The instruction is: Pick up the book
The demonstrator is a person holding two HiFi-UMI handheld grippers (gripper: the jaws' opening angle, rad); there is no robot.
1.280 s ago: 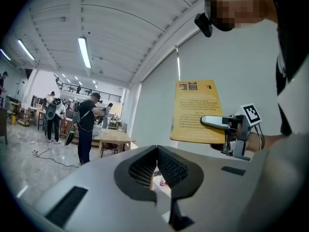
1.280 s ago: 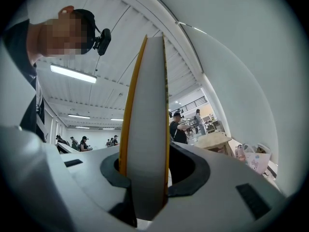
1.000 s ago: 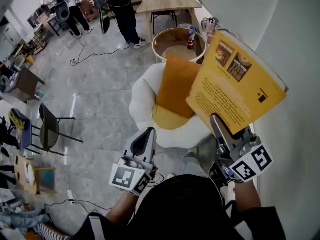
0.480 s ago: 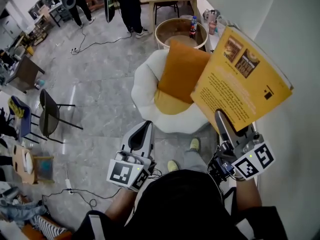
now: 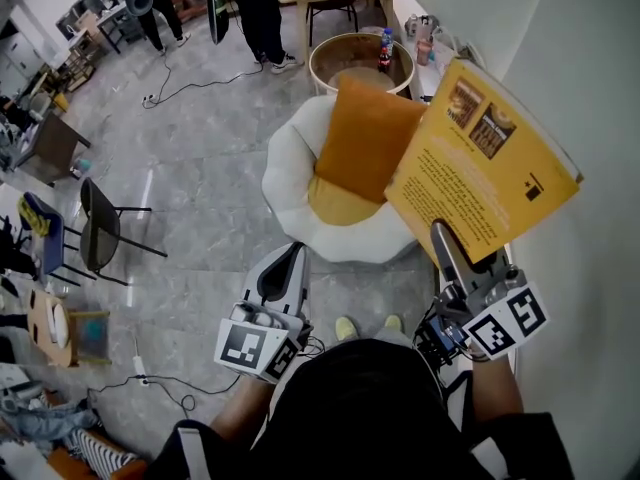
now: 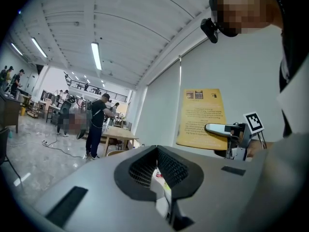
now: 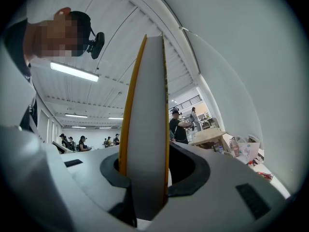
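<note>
My right gripper [image 5: 447, 251], at the lower right of the head view, is clamped on the lower edge of the yellow book [image 5: 482, 158] — the book stands lifted at the upper right, so the pickup looks done. My left gripper [image 5: 290, 268], lower centre, is closed on nothing. The book's print is unreadable — its far cover is hidden.

The book [image 5: 480, 158] is a large yellow paperback held off the ground. One cover faces up toward the head camera and carries two small brown pictures near the far edge, a block of dark print and a small black mark. It slants up and away from the right gripper [image 5: 440, 236], whose fingers [image 5: 452, 260] clamp its near edge. Seen along those fingers, its white page block stands upright between them with a yellow cover on each side.
</note>
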